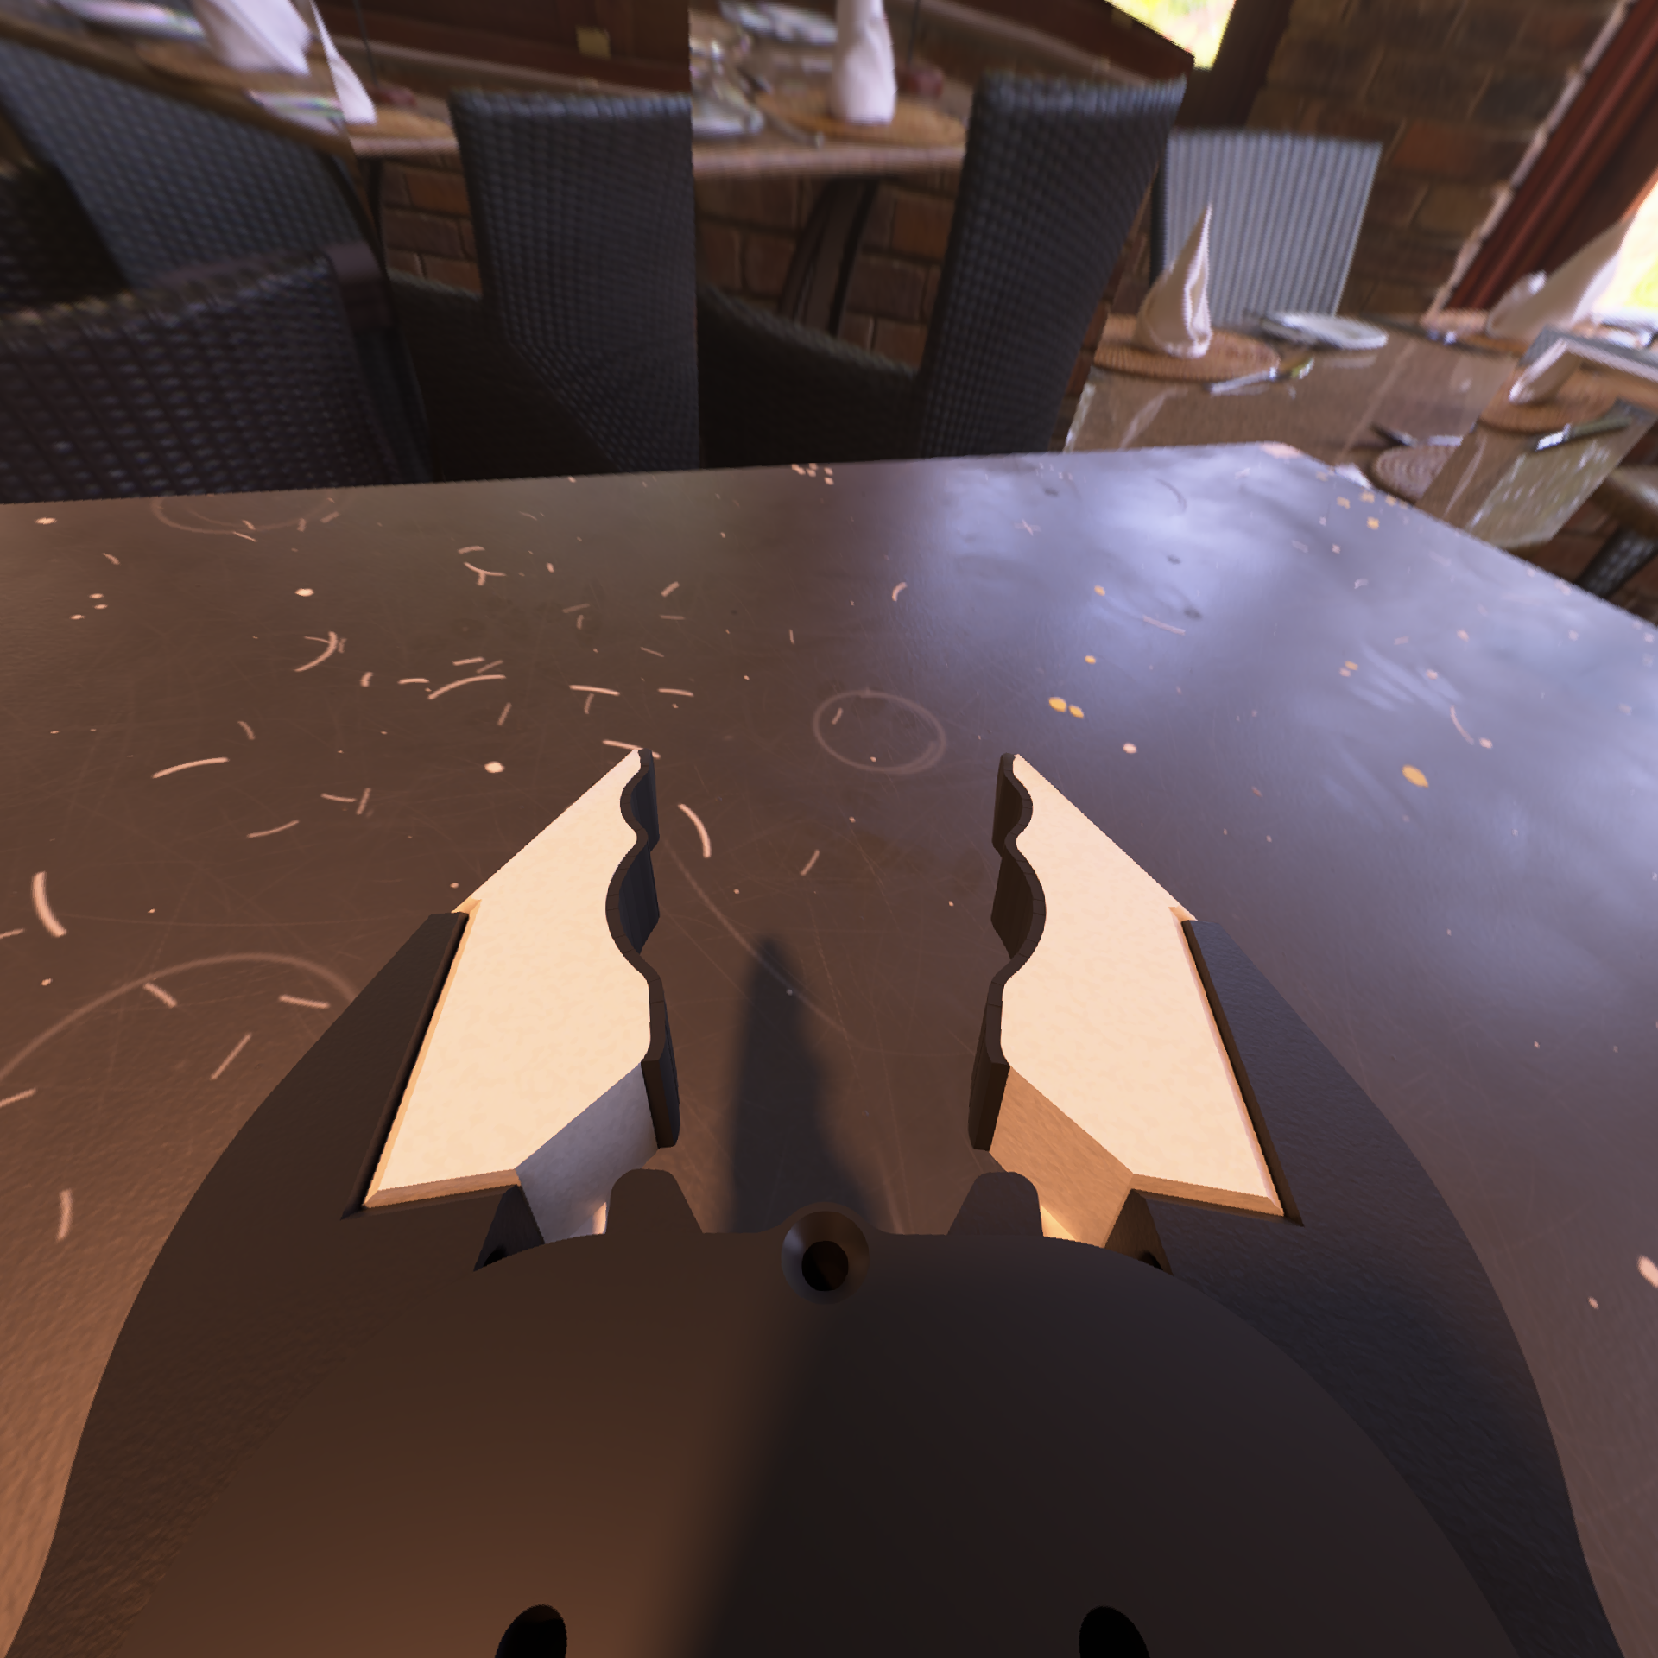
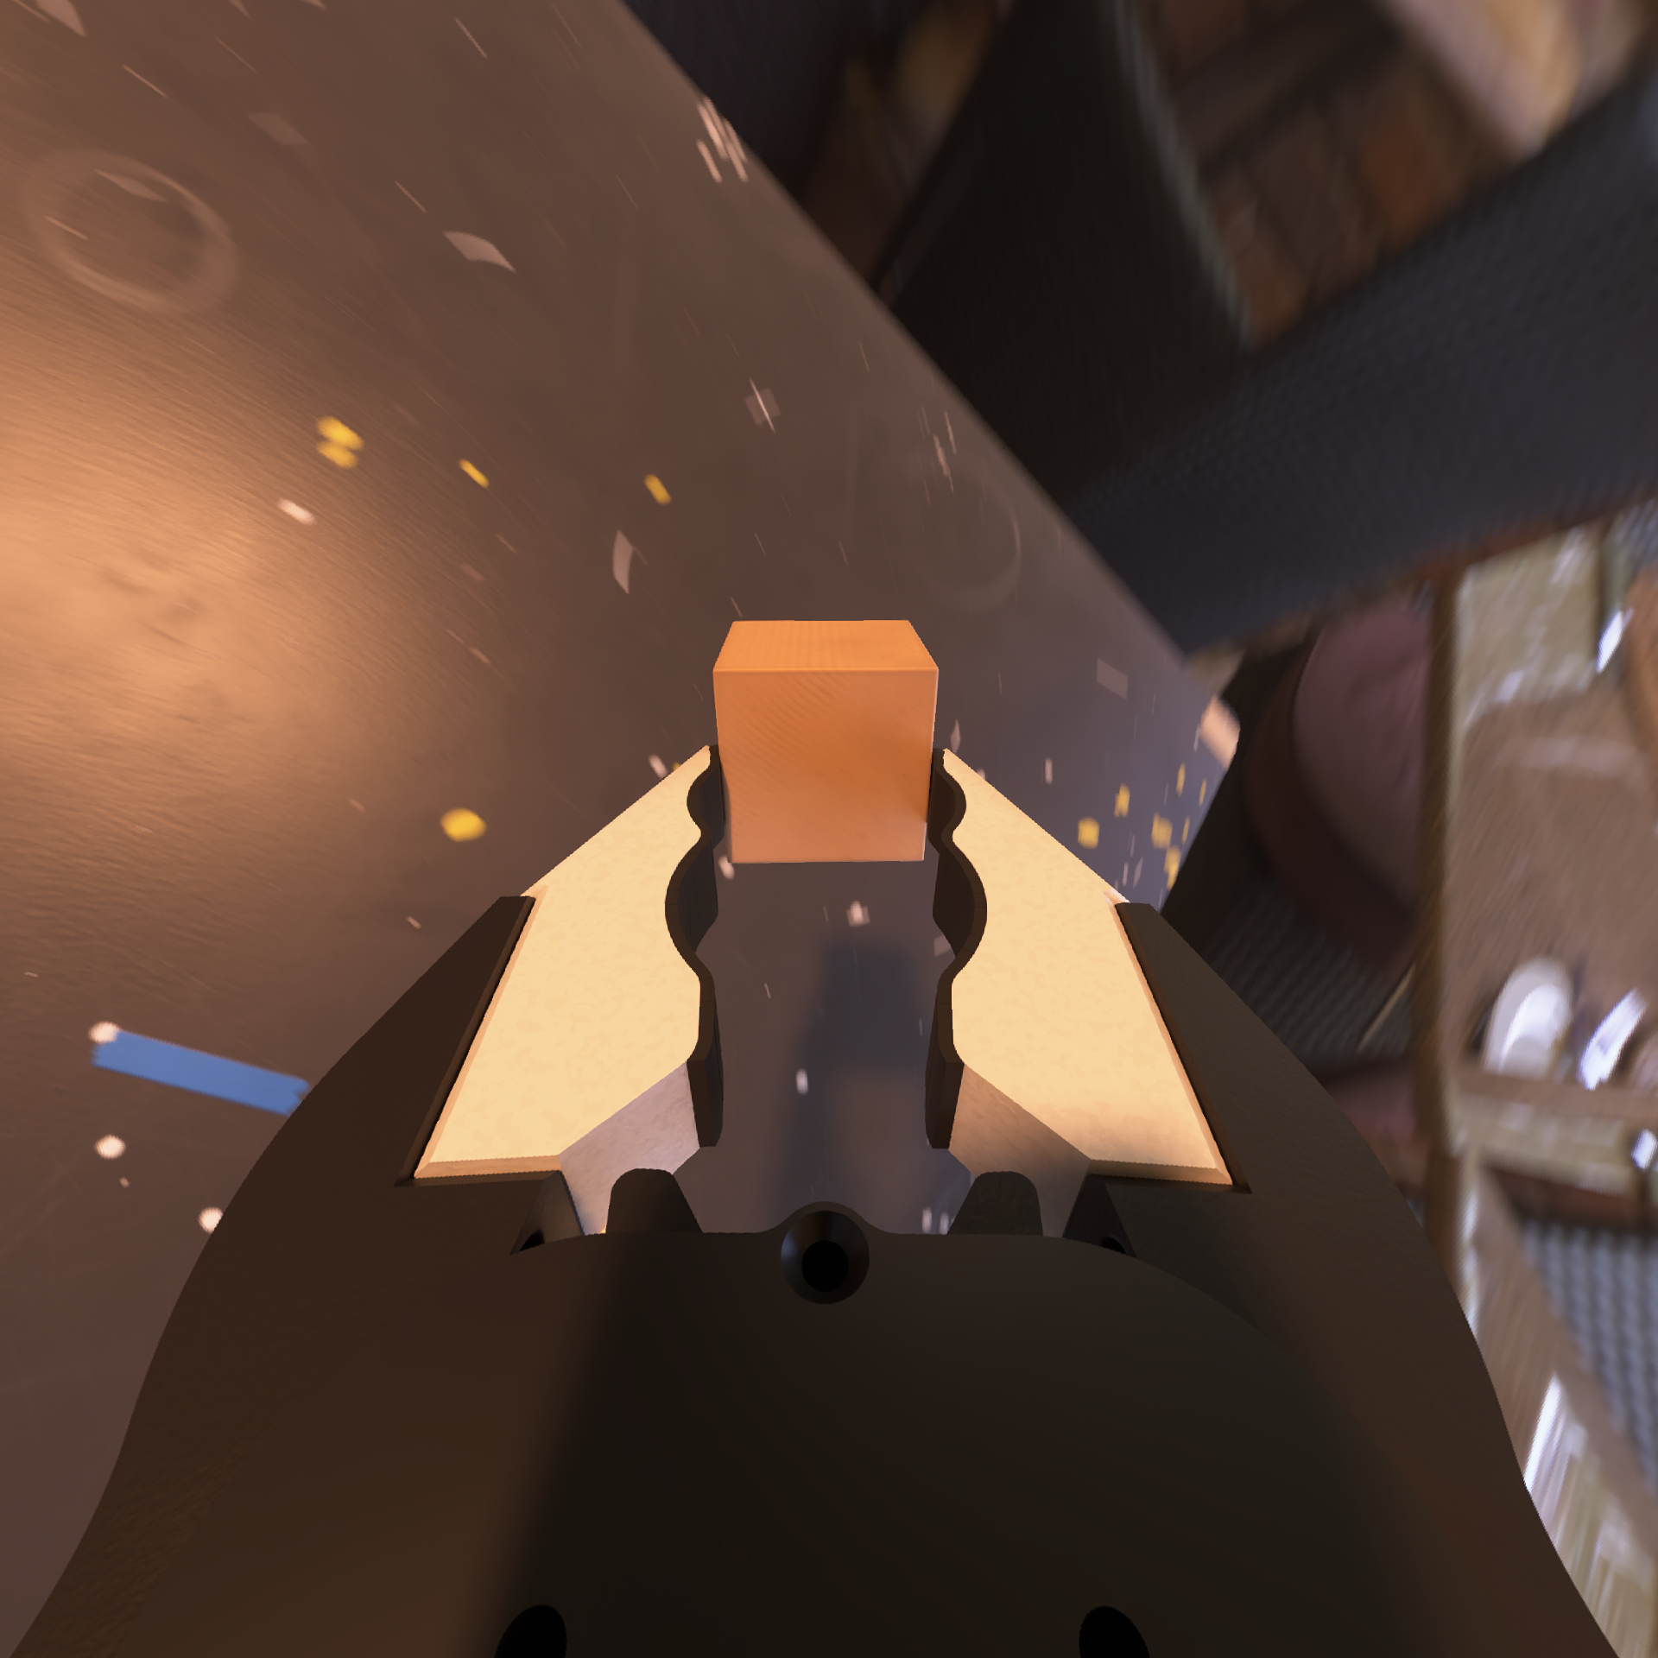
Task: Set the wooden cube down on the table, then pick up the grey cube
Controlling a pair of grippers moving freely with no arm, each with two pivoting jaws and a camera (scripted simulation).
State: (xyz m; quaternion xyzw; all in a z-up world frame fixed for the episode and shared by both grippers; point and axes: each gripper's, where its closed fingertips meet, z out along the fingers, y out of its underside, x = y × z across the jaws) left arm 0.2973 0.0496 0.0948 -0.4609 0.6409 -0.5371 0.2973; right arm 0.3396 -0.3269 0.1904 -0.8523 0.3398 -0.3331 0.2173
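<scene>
Left claw point(image 1: 825, 763): fingers spread wide, nothing between them, only bare desk point(image 1: 897, 583) showing through the gap. It hangs over the dark brown desk top, angled down toward it; a narrow shadow falls on the surface between the finger bases. Surface is scratched all over with pale curved marks, a faint ring mark point(image 1: 877, 731) just beyond the fingertips, a few yellow flecks to the right. Past the desk's far edge: dark woven chairs point(image 1: 574, 269), a brick wall, other tables set with folded napkins point(image 1: 1180, 296) and cutlery. Right claw point(image 2: 825, 763): clamped on the wooden cube point(image 2: 825, 745), tips pressing its left and right faces. Cube is orange-brown, square to the camera, top face just visible, most of its body standing forward of the fingertips. Whether its underside touches the desk point(image 2: 359, 538) cannot be told from this view; the desk surface runs behind and below it, tilted hard in frame, its edge slanting from upper middle to lower right. A short blue strip point(image 2: 197, 1072) lies on the surface at the left, close beside the claw's body. Yellow and white specks scattered around. Beyond the edge, blurred dark chair weave and shelving with plates. Grey cube: not seen in either view.
</scene>
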